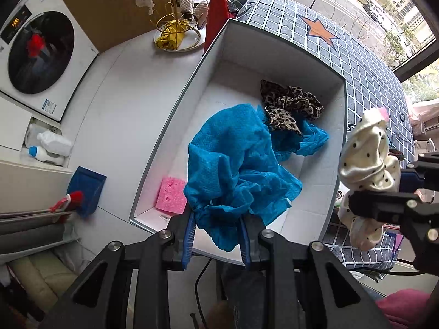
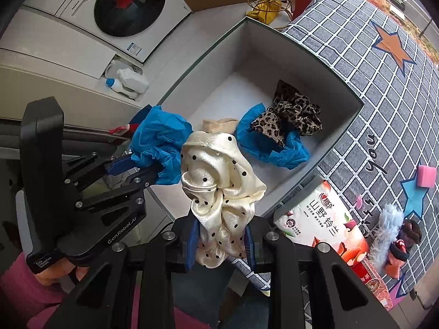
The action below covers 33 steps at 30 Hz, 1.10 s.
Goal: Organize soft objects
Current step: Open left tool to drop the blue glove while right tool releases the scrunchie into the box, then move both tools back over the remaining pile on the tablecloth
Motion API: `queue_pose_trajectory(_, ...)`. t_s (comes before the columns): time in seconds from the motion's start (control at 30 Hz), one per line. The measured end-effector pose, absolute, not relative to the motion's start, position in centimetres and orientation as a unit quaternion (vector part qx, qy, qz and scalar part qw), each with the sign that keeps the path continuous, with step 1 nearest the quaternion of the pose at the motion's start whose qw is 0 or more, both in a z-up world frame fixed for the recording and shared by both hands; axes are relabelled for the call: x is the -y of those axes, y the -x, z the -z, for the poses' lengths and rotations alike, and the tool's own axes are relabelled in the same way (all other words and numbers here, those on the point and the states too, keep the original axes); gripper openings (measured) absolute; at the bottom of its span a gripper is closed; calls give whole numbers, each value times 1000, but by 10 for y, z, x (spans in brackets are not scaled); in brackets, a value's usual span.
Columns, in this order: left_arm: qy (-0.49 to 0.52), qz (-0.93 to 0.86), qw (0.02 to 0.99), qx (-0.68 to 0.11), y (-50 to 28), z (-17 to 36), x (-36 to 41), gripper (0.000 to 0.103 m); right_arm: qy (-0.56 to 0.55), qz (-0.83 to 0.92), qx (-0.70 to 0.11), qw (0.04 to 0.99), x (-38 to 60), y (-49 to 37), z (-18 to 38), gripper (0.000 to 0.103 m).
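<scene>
My left gripper (image 1: 218,219) is shut on a crumpled blue cloth (image 1: 236,170) and holds it over the near end of a white open box (image 1: 175,115). It also shows in the right wrist view (image 2: 153,171) with the blue cloth (image 2: 159,139). My right gripper (image 2: 221,235) is shut on a cream polka-dot satin cloth (image 2: 219,189), held above the box's near rim (image 2: 274,205). This cloth also shows at the right of the left wrist view (image 1: 367,170). In the box lie a leopard-print cloth (image 1: 290,104), another blue cloth (image 2: 274,148), a pink sponge (image 1: 170,195) and a beige piece (image 2: 219,124).
The box stands beside a grey checked cover (image 2: 384,96) bearing a snack bag (image 2: 323,219), a pink sponge (image 2: 425,176), a fluffy blue item (image 2: 387,233) and a brown item (image 2: 406,246). A washing machine (image 1: 41,54), bottles (image 1: 49,148), a gold rack (image 1: 175,24) and a blue dustpan (image 1: 86,183) stand to the left.
</scene>
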<state>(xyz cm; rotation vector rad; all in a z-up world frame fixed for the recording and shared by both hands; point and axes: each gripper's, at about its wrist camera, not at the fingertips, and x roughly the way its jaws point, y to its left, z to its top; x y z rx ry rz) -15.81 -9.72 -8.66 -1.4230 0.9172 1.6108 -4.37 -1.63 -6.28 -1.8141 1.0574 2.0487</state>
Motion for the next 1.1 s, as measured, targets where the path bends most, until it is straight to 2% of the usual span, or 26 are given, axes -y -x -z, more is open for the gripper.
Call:
queue_pose_trajectory(0.3,562,-631,391,-365,156,87,95,31,616,-695,-357,105,16,47,64,29)
queue_pose_trajectory(0.4,564,-631,390,-363,157,87,95,34,615,-696,-355,106,15,47,63,29)
queue_pose_trajectory(0.5,564,-632,388,-363,157,87,95,44,612,-698,-357,105,14,48,62,29)
queue_pose_trajectory(0.57,564,-635,383,-365,157,87,96,65,610,-699,-360,105,14,48,62,29)
queue_pose_trajectory(0.6,565,-635,379,-366,158,88,97,69,607,-699,-362,104,13,48,62,30)
queue_pose_trajectory(0.63,567,-636,375,-365,160,89,97,73,606,-700,-363,106,12,48,61,40)
queue_pose_trajectory(0.67,570,-636,371,-364,162,89,98,73,605,-700,-363,108,12,47,60,55)
queue_pose_trajectory(0.7,573,-637,368,-361,163,90,98,73,603,-701,-363,110,11,46,60,60)
queue_pose_trajectory(0.73,576,-638,368,-355,165,90,99,74,602,-702,-365,112,9,45,59,60)
queue_pose_trajectory(0.83,576,-648,369,-335,169,86,101,86,598,-700,-371,118,5,41,59,60)
queue_pose_trajectory(0.9,577,-652,367,-328,170,85,101,93,597,-698,-375,127,2,38,59,81)
queue_pose_trajectory(0.93,580,-652,364,-326,172,85,101,102,597,-698,-373,135,0,36,59,100)
queue_pose_trajectory(1.1,593,-645,361,-319,174,88,96,103,596,-696,-364,164,-7,31,56,102)
